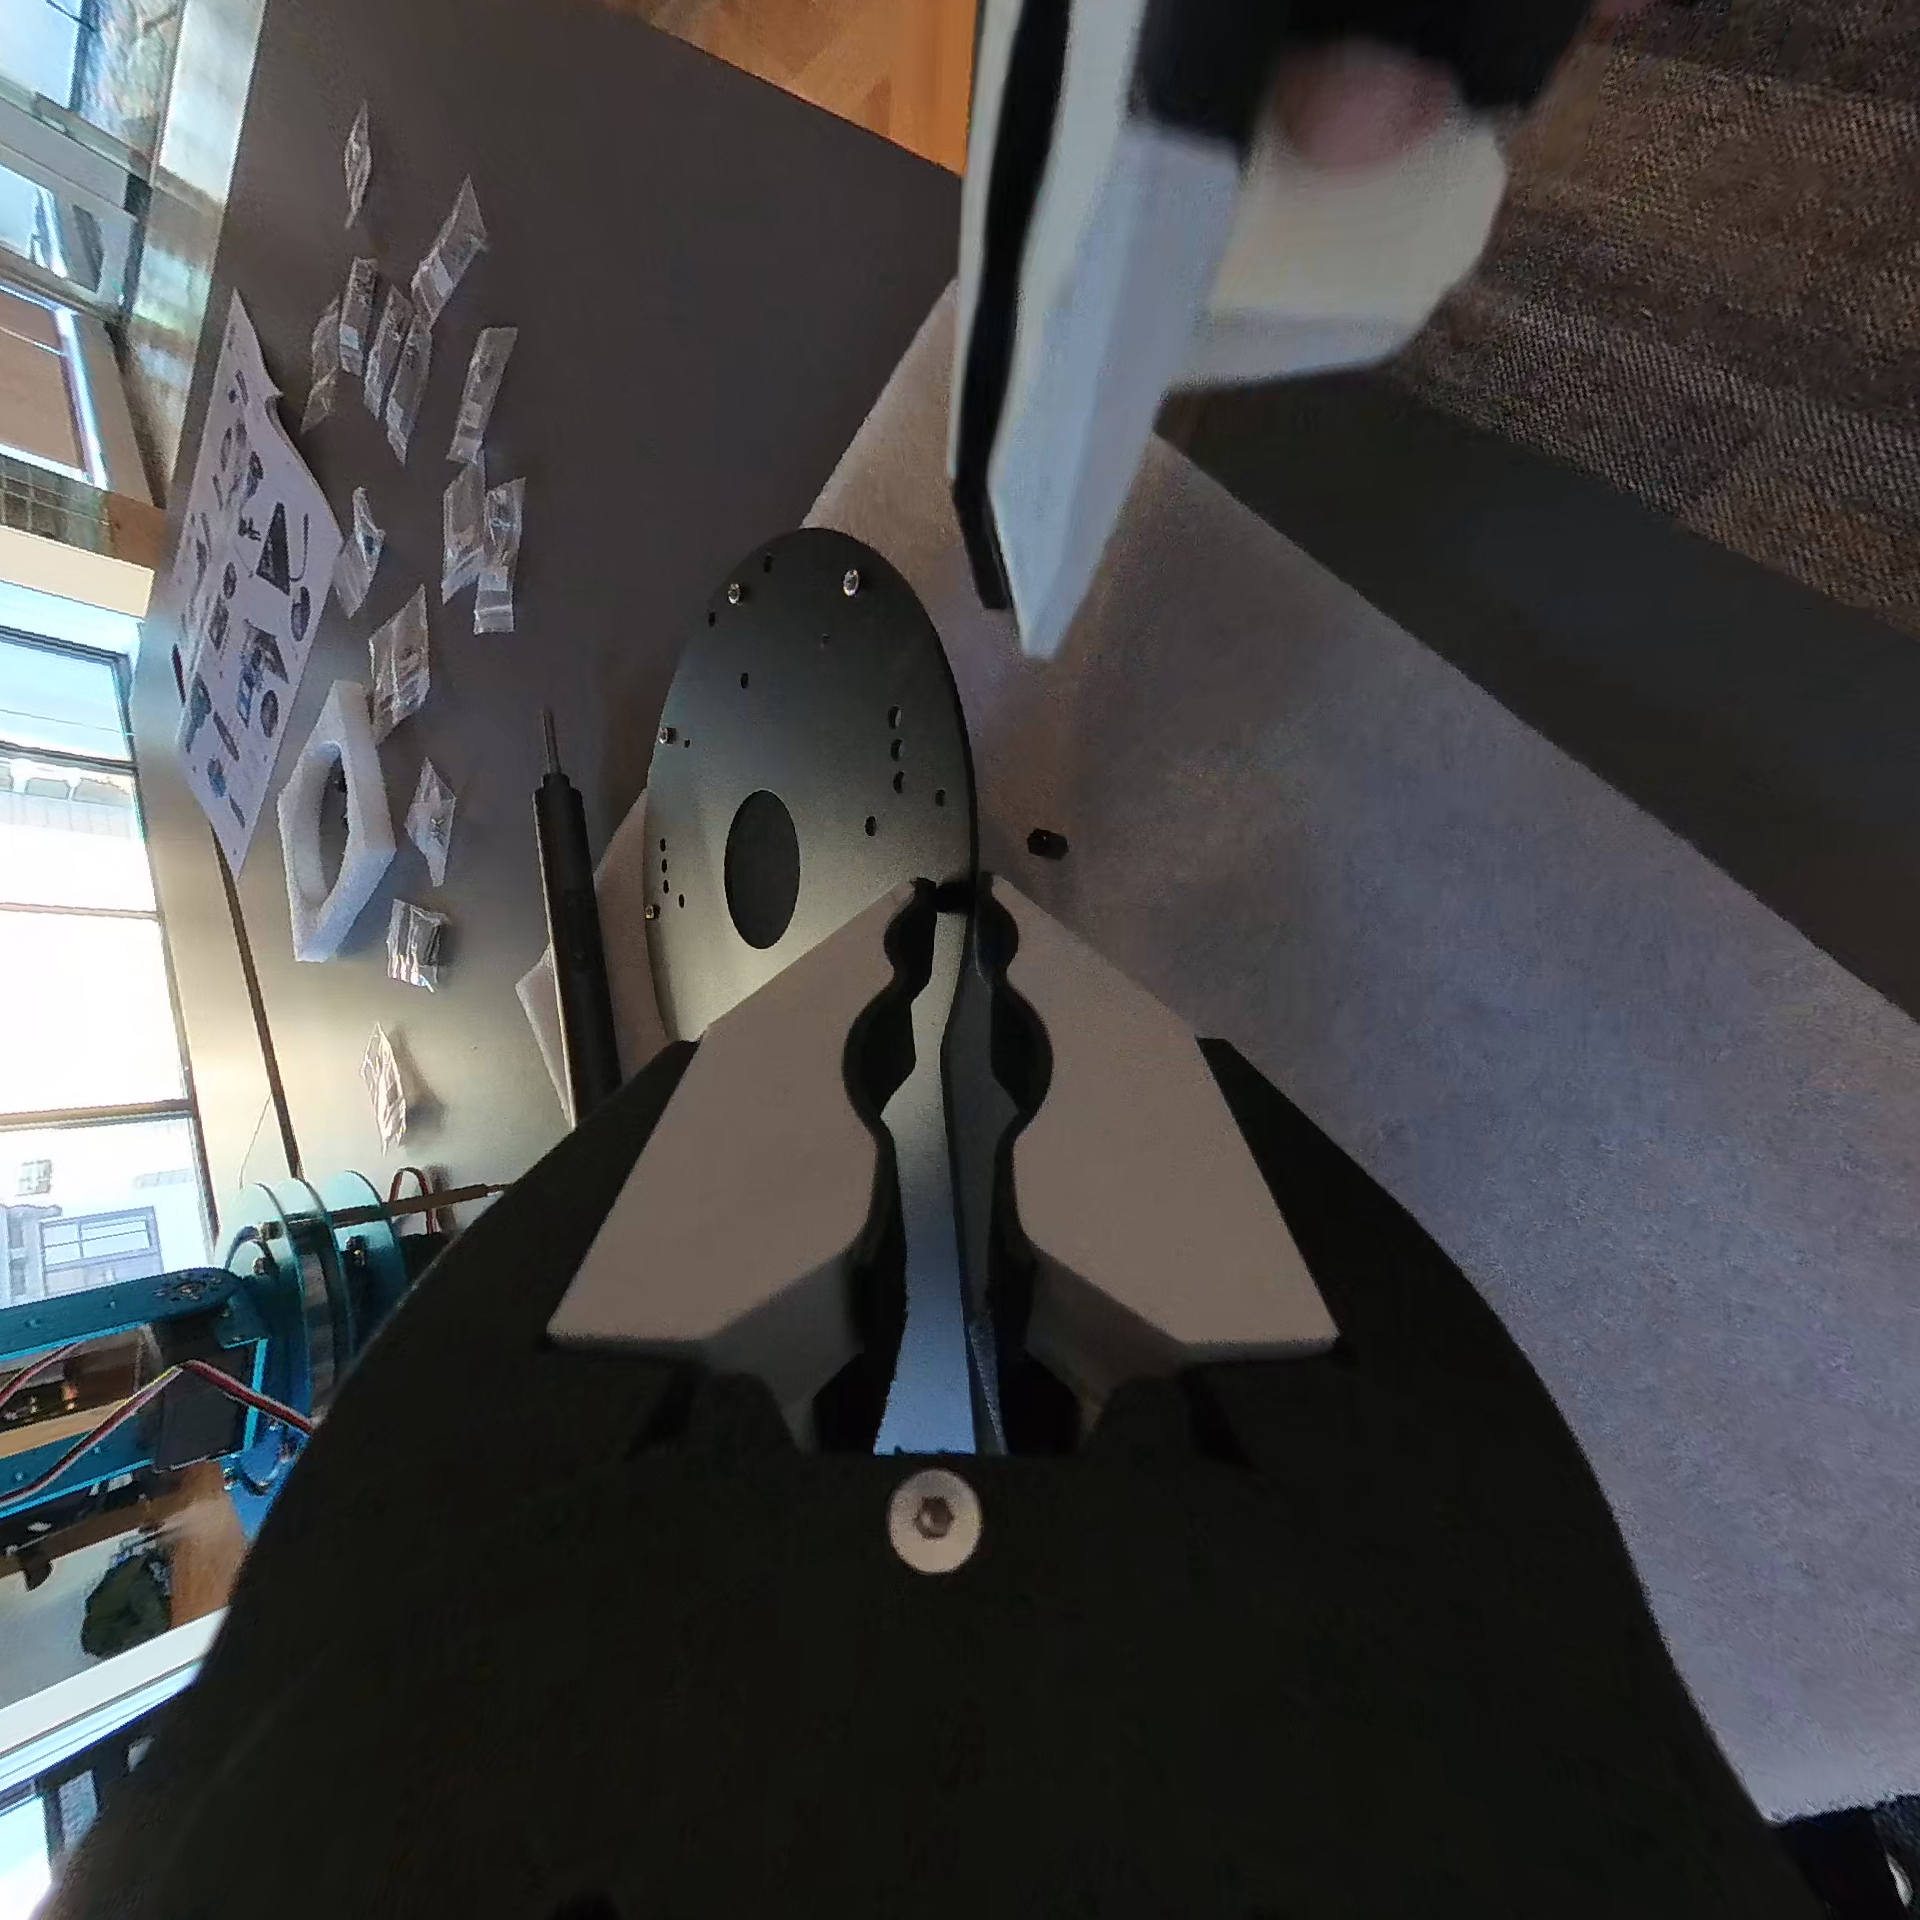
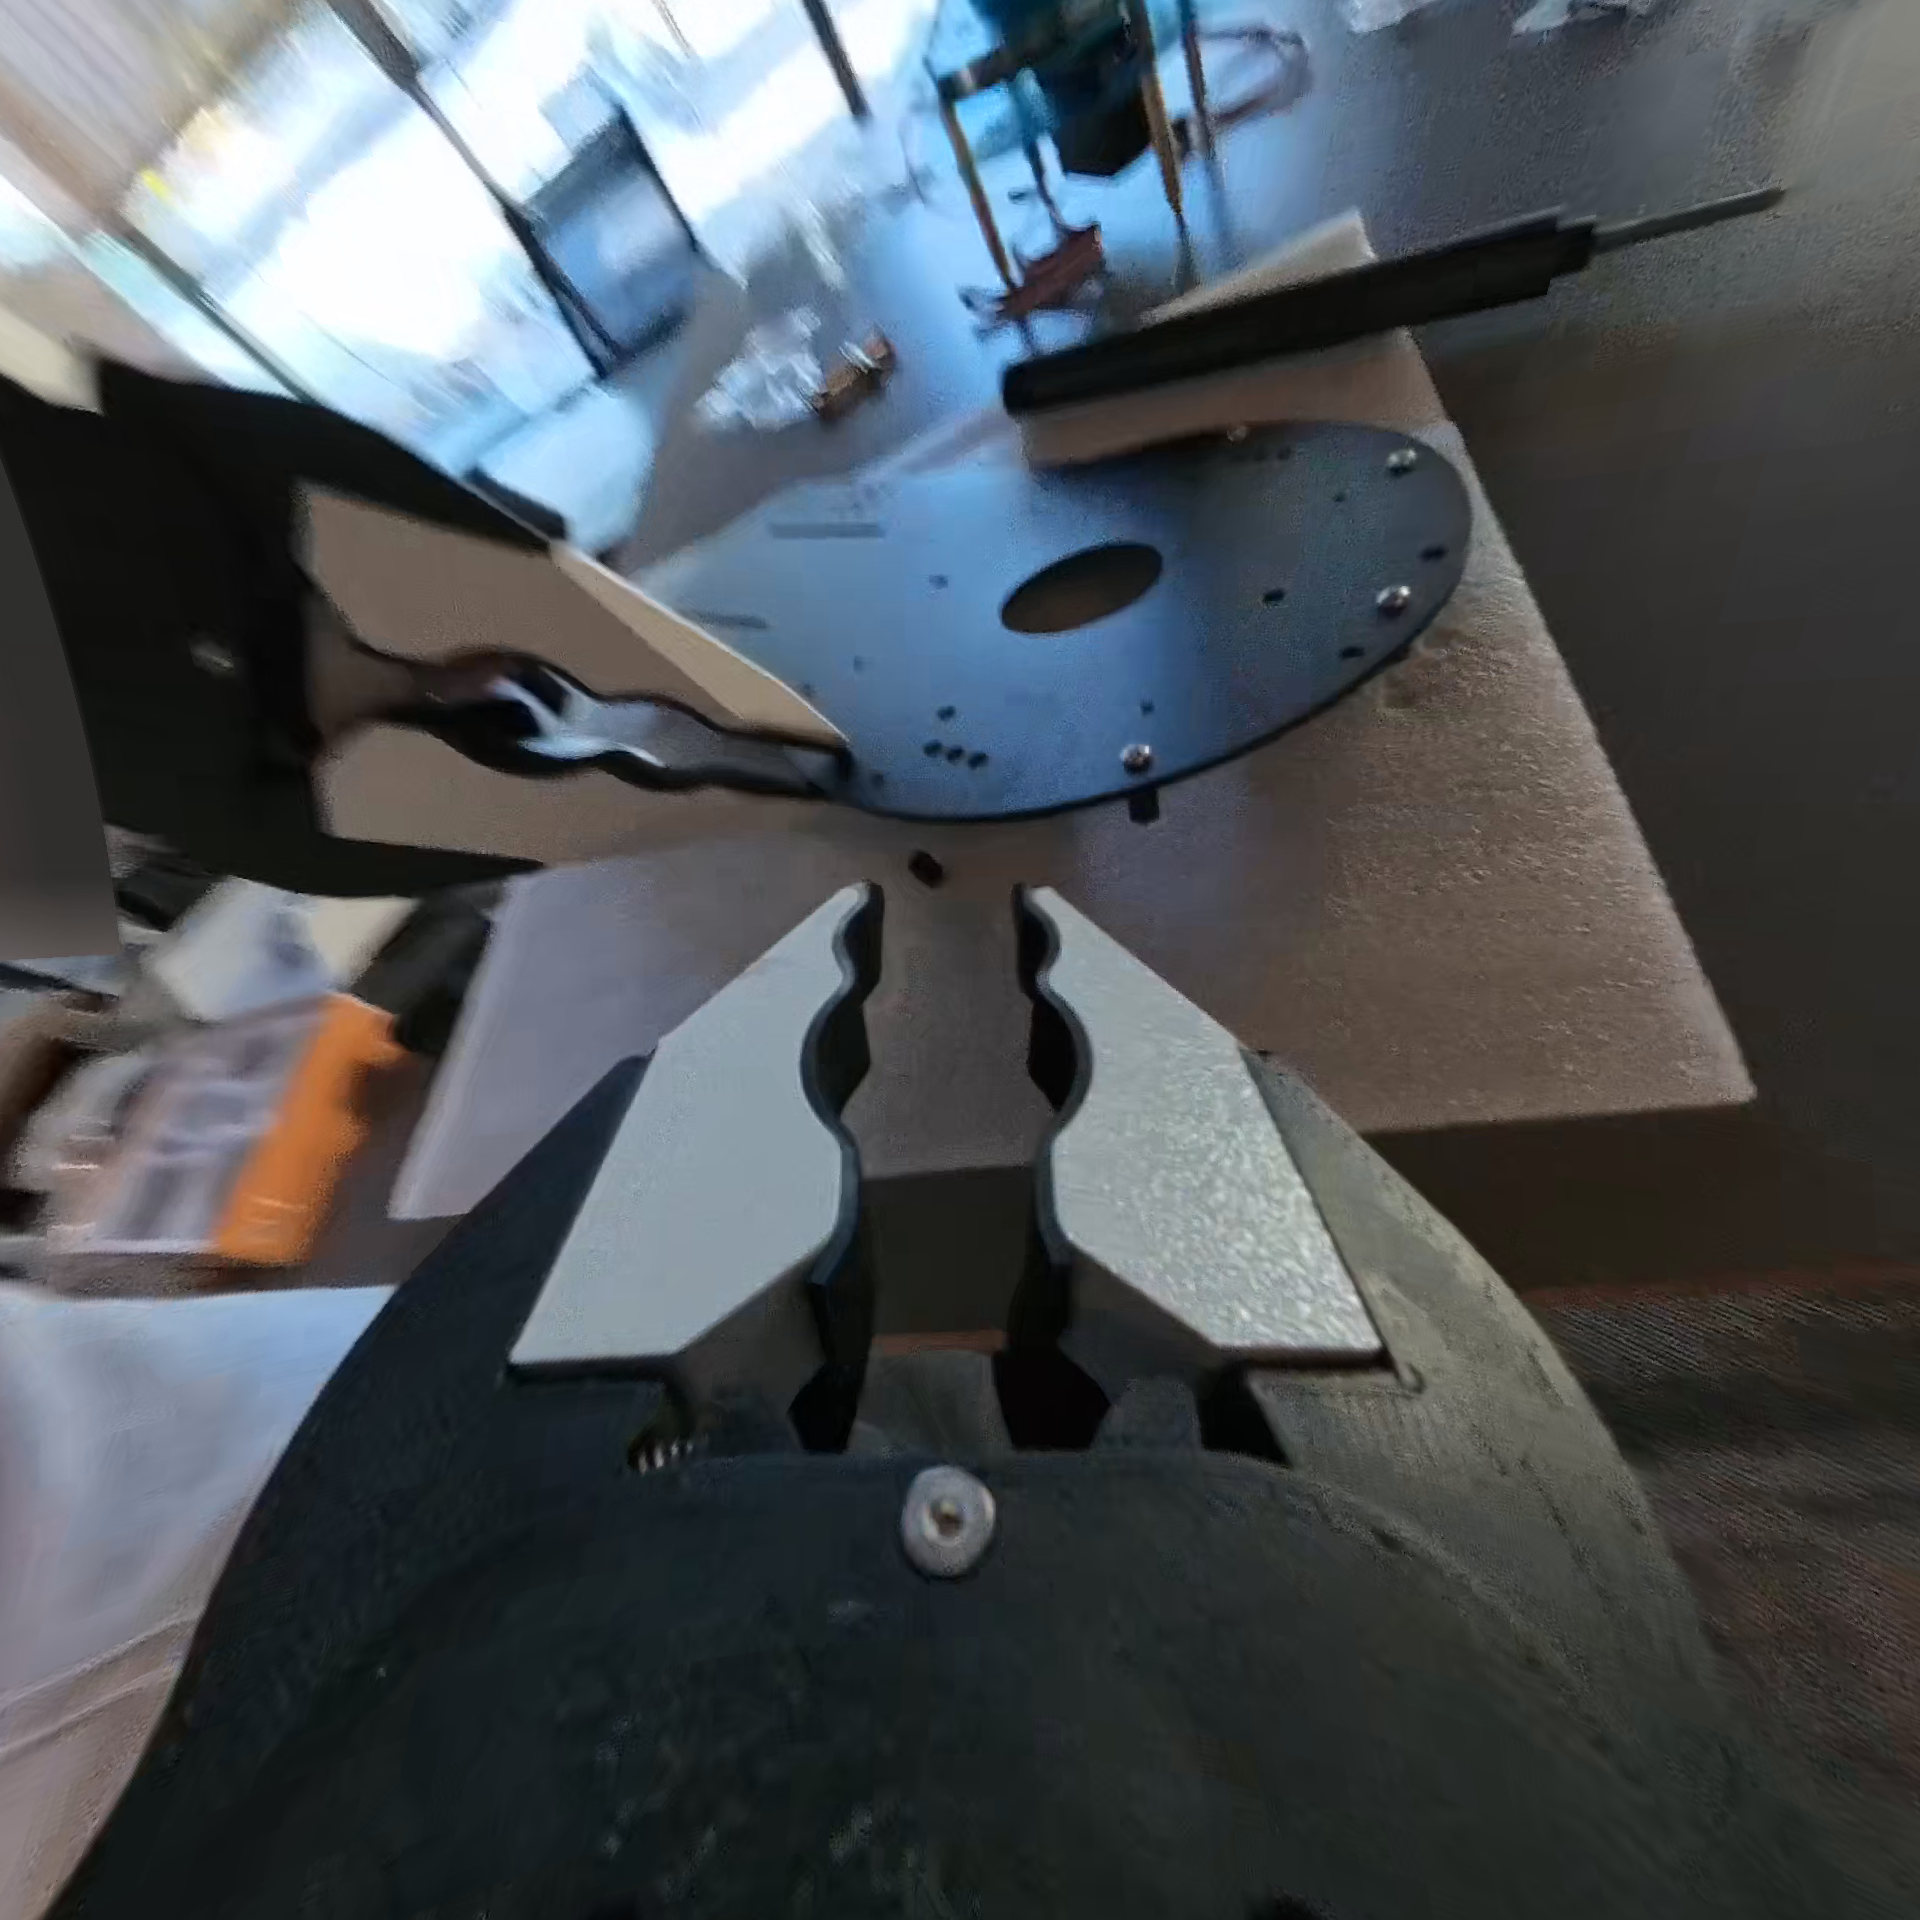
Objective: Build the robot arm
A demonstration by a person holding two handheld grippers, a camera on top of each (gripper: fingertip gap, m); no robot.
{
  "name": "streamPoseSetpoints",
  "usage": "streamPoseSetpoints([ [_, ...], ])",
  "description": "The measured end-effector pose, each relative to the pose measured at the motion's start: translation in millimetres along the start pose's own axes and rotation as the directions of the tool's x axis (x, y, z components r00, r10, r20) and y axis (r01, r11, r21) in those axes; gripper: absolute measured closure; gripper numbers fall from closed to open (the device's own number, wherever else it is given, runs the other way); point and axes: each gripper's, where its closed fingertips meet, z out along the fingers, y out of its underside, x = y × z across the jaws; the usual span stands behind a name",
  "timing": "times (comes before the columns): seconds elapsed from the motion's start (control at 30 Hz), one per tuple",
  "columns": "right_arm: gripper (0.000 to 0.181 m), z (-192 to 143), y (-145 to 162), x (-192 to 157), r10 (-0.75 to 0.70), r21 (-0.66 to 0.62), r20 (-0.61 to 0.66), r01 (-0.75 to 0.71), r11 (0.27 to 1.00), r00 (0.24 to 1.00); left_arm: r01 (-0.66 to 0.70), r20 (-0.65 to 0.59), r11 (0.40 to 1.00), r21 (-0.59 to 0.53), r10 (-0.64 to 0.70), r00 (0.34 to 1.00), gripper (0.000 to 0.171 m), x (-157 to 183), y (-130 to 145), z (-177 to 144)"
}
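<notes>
The left gripper (image 1: 951,894) is clamped on the rim of a round black metal plate with a large centre hole and many small drilled holes (image 1: 821,748); the plate's edge runs back between the two grey fingers, which hide its near part. In the right wrist view the same plate (image 2: 1091,623) sits mid-frame, its edge pinched at the left gripper's fingertips (image 2: 831,764), over a pale grey felt mat (image 2: 1455,914) on a dark table (image 2: 1714,520).

The right gripper (image 2: 945,899) hangs with its jaws parted and nothing between them, just short of a small black standoff-like piece (image 2: 925,868) lying on the mat near the plate's rim; its exact kind is too small to tell. In the left view that piece (image 1: 1047,842) lies right of the plate, and the right gripper (image 1: 1039,623) enters from the top, blurred and cut off.

A black rod-shaped tool with a thin metal tip (image 2: 1351,312) lies behind the plate. Clear small-parts bags (image 1: 436,343), a printed sheet (image 1: 244,582) and a white foam block (image 1: 338,821) fill the left view's upper left. A blue-green robot assembly (image 1: 156,1351) is cut off at lower left.
</notes>
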Motion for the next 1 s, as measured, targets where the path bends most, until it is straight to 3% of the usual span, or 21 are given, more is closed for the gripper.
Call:
streamPoseSetpoints([
  [0.07,0.154,-11.7,-9.0,-10.1,0.004,0.027,0.14,-0.008,1.0,0.99,0.003,0.005,1.0,0.0,-0.003,1.0,0.166,1.5,0.9,1.4],
  [0.1,0.156,-17.0,-11.2,-8.7,-0.042,0.025,0.146,0.038,0.999,0.988,0.003,0.008,1.0,-0.002,-0.003,1.0,0.166,2.8,1.5,2.4],
  [0.23,0.159,-21.5,-1.4,11.0,-0.292,-0.079,0.06,0.296,0.952,0.954,-0.023,0.027,1.0,-0.016,0.023,0.999,0.166,9.2,5.6,7.2],
  [0.3,0.161,-12.9,12.7,14.5,-0.35,-0.172,0.025,0.349,0.921,0.936,-0.036,0.036,0.999,-0.021,0.037,0.999,0.166,11.1,7.0,8.8],
  [0.43,0.174,7.5,25.7,0.7,-0.455,-0.221,-0.006,0.442,0.869,0.891,-0.047,0.053,0.999,-0.018,0.048,0.997,0.166,10.9,7.6,9.4],
  [0.5,0.181,13.1,34.4,4.3,-0.475,-0.282,-0.03,0.448,0.848,0.88,-0.051,0.062,0.998,-0.02,0.052,0.997,0.166,9.7,8.0,9.4],
  [0.67,0.181,13.8,36.0,6.2,-0.399,-0.302,-0.031,0.372,0.878,0.916,-0.08,0.075,0.996,-0.027,0.082,0.994,0.167,9.1,10.6,10.0],
  [1.0,0.181,13.9,36.6,6.2,-0.386,-0.291,-0.022,0.363,0.885,0.922,-0.087,0.085,0.996,-0.034,0.09,0.992,0.166,10.6,15.8,11.9],
])
